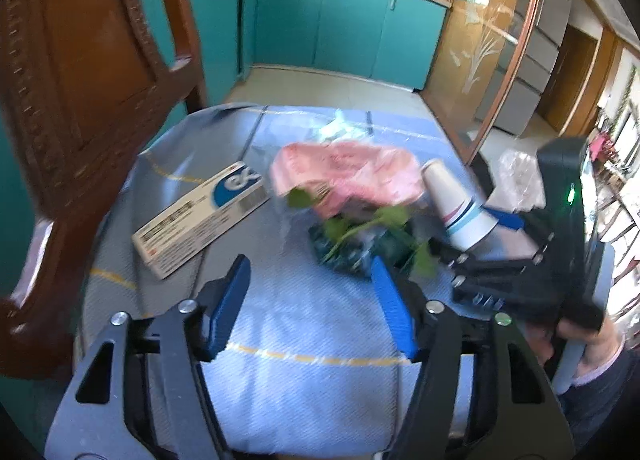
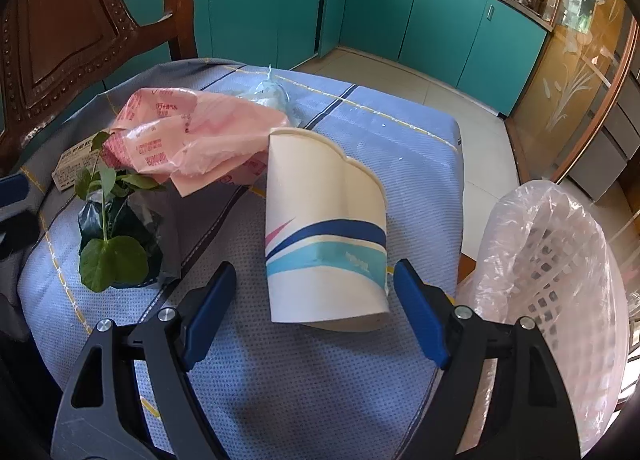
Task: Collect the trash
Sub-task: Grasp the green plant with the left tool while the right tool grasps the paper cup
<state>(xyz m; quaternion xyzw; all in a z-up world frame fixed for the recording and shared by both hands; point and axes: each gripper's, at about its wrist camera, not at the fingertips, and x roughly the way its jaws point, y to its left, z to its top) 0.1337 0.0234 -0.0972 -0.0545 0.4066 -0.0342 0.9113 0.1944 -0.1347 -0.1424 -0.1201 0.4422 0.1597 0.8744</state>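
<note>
The right gripper (image 2: 312, 312) stood with jaws wide around the crushed paper cup (image 2: 324, 236), probably bound for the lined bin (image 2: 560, 260); the left gripper (image 1: 312, 300) was part-open, empty.

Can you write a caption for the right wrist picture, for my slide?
Open right gripper around a dented white paper cup on the blue cloth-covered table, beside a plastic-lined white basket.

Teal kitchen cabinets (image 2: 440, 16), pale tiled floor (image 2: 432, 88), carved wooden chair (image 1: 80, 72)
</note>
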